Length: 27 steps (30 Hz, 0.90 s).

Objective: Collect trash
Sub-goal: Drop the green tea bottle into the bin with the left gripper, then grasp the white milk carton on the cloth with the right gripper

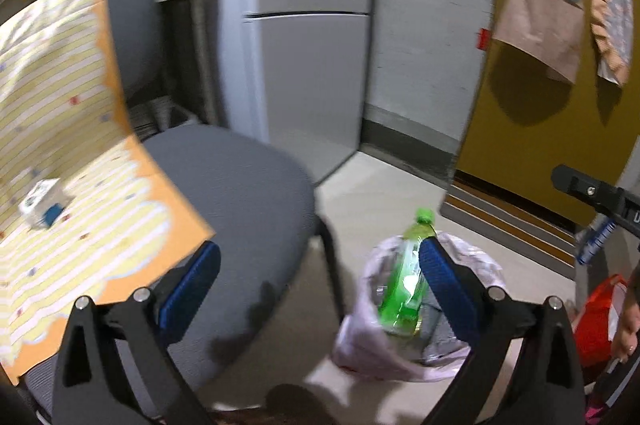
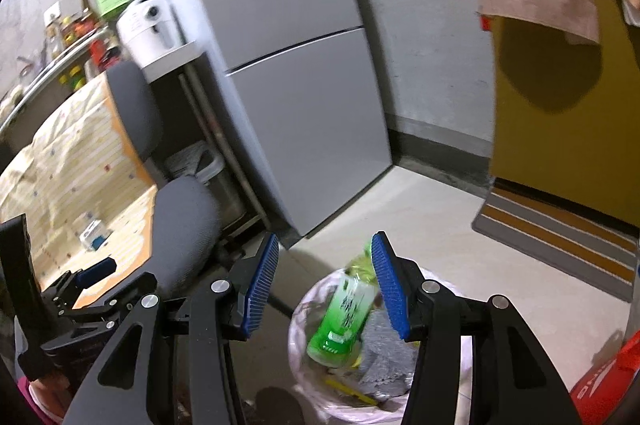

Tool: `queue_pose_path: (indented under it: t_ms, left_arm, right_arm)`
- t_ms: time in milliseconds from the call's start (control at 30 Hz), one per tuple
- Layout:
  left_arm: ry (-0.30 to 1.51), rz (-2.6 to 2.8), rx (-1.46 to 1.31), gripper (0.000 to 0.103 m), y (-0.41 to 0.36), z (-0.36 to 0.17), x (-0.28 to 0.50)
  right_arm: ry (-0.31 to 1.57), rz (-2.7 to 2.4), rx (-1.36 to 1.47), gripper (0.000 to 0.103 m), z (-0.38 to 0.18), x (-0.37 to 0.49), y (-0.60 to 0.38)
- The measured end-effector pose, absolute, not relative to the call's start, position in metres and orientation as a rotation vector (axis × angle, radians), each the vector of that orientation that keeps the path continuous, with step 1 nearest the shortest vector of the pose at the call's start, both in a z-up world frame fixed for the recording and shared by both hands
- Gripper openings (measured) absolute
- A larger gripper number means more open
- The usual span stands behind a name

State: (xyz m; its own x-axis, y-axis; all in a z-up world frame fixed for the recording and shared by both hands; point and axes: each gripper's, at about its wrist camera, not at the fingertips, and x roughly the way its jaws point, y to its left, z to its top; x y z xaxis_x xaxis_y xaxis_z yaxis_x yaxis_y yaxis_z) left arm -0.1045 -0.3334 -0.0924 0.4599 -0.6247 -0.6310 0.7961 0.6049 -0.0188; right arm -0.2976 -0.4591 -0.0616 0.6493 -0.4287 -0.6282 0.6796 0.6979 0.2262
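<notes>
Over the lined trash bin: right gripper spread wide, green bottle dropping in; left gripper likewise empty-handed.

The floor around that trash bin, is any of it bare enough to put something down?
Yes: pale floor lies bare between the bin, the grey fridge and the striped mat. It is crowded left of the bin, where the grey chair and table stand. The bin itself holds a green bottle.
</notes>
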Motion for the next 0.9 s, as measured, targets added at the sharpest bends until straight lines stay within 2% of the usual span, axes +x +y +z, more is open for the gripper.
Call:
queue_pose_path:
  t_ms: [267,567,667,733,767,833,900]
  left_arm:
    - [0.624,-0.751,0.242,0.096,-0.262,-0.082,-0.076]
    - [0.623,-0.53,0.164,0.096,-0.162,-0.065,-0.03]
    - [0.643,-0.446,0.135,0.096,-0.129,-0.062,-0.008]
    - [0.655,-0.389,0.123,0.096,-0.111,-0.061,0.008]
    - [0.662,-0.359,0.117,0.096,-0.1,-0.061,0.016]
    - [0.672,-0.305,0.1,0.096,-0.078,-0.061,0.032]
    - [0.678,-0.259,0.085,0.096,-0.062,-0.062,0.046]
  right_arm:
    - [0.604,-0.504,0.395,0.051,-0.045,-0.244,-0.41]
    - [0.657,-0.232,0.292,0.052,-0.03,-0.134,-0.347]
    - [0.69,-0.135,0.272,0.056,-0.034,-0.092,-0.327]
    - [0.708,-0.073,0.252,0.067,-0.037,-0.066,-0.313]
    - [0.718,-0.044,0.239,0.069,-0.038,-0.053,-0.306]
    - [0.744,0.03,0.21,0.083,-0.044,-0.02,-0.289]
    - [0.781,0.084,0.187,0.084,-0.053,0.018,-0.275]
